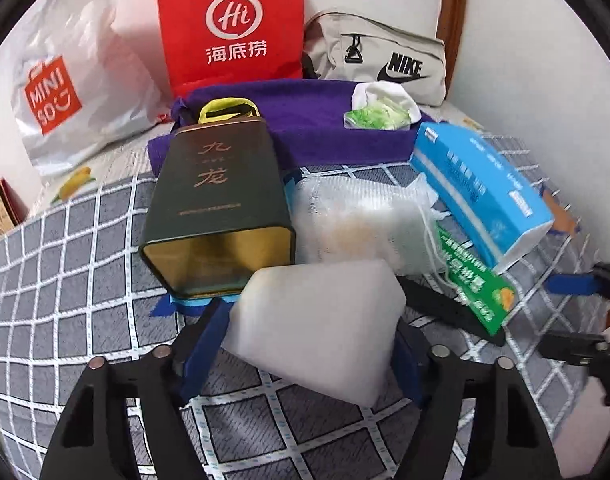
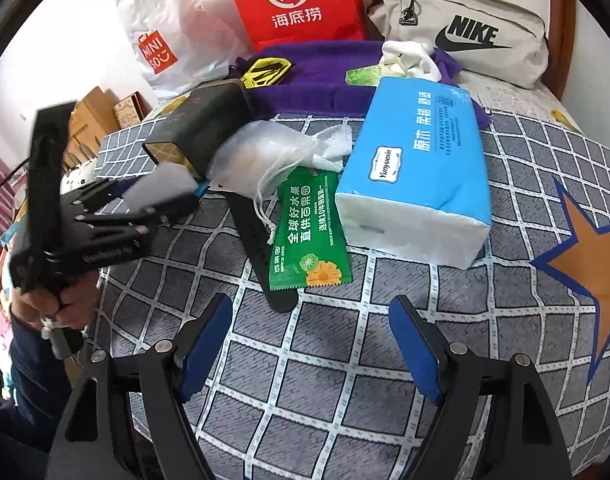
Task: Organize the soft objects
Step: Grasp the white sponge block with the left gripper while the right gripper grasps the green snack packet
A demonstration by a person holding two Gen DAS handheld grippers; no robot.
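Two finger pairs: left (image 1: 313, 344) clamping white foam block (image 1: 317, 328), right (image 2: 311, 344) agape, strap (image 2: 261, 248) half-hidden

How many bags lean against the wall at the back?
3: a white Miniso plastic bag on the left, a red paper bag in the middle, a beige Nike bag on the right. More may be hidden.

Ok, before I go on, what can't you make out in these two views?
- Left wrist view: the foam block in the left gripper covers a corner of the tin's mouth.
- Both views: the mesh bag's contents are only a blur through the netting.
- Right wrist view: the black strap's upper end runs under the mesh bag and the green packet.
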